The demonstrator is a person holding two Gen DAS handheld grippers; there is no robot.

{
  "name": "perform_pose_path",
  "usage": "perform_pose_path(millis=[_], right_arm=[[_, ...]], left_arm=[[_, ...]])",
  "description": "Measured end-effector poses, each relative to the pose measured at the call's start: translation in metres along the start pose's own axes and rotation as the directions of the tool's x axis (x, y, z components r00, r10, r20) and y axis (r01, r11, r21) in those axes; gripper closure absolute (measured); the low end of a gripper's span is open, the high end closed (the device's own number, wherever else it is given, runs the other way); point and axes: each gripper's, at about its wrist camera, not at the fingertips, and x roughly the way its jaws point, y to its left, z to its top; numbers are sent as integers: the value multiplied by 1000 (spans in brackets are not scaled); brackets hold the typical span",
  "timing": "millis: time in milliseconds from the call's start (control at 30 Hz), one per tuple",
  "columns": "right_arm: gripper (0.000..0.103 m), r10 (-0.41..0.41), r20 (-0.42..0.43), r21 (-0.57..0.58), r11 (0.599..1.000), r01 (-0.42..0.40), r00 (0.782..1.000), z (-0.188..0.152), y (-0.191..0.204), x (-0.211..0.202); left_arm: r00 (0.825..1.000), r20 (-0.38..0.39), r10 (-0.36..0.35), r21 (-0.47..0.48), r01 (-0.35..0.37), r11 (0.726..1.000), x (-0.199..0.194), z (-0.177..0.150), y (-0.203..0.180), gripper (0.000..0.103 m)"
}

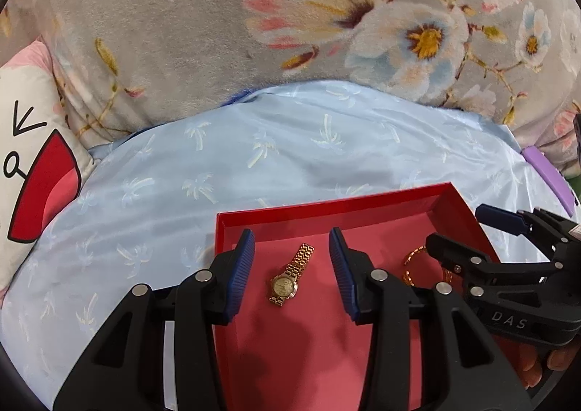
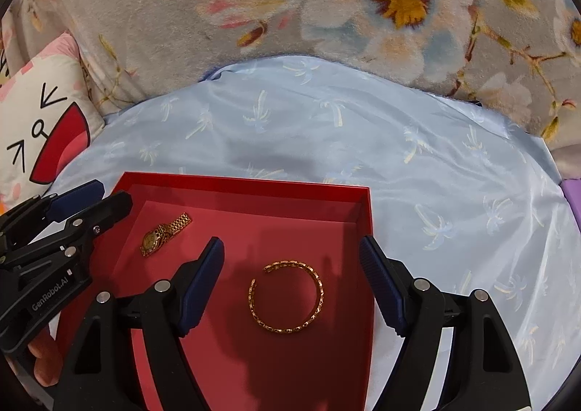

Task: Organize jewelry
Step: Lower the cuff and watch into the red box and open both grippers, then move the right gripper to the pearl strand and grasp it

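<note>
Both pieces of jewelry already lie inside the red box (image 2: 365,229), w/ nothing gripped. The gold wristwatch (image 1: 289,276) lies flat on the box floor toward its left side, band stretched out up and to the right. The gold open bangle (image 2: 287,296), a chain-link cuff w/ a gap at its upper left, lies flat more toward the right side, well apart from the watch.

Left gripper (image 1: 292,273) – fingers spread wide, hovering over the box w/ the watch framed between the blue pads (image 1: 241,275), touching neither as far as I can tell. Right gripper (image 2: 292,287) – also spread wide, bangle lying between its tips, not pinched. In the left wrist view the right gripper partly covers the bangle, so only a bit of gold shows there.

Box sits on a light blue sheet (image 2: 454,175) w/ a palm print; a grey floral blanket (image 1: 163,29) is bunched behind, a cartoon pillow (image 1: 32,164) at the left, and a purple object (image 1: 548,175) at the far right edge, can't tell what it is.

Progress, as a guess: mostly done. No other jewelry shows on the sheet, so what's left is probably tidying the placement or closing up – no lid in view though. Can't rule out more pieces outside the frames.
</note>
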Motion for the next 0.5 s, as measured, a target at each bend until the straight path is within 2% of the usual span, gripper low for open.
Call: perform_pose_path(millis=[100, 200, 333, 500], right_arm=[[28, 22, 14, 16, 1000, -22, 1000, -6, -4, -16], [28, 28, 35, -12, 1000, -27, 999, -21, -3, -43], [28, 35, 43, -58, 998, -32, 998, -59, -3, -81], [28, 41, 34, -71, 997, -39, 999, -115, -7, -119]], left_arm=[[1000, 0, -19, -49, 19, 999, -13, -3, 9, 60], [1000, 9, -9, -49, 10, 999, -38, -15, 13, 59], [999, 39, -11, -26, 12, 1000, -82, -41, 14, 46], [1000, 27, -4, 0, 4, 1000, -129, -87, 12, 46]])
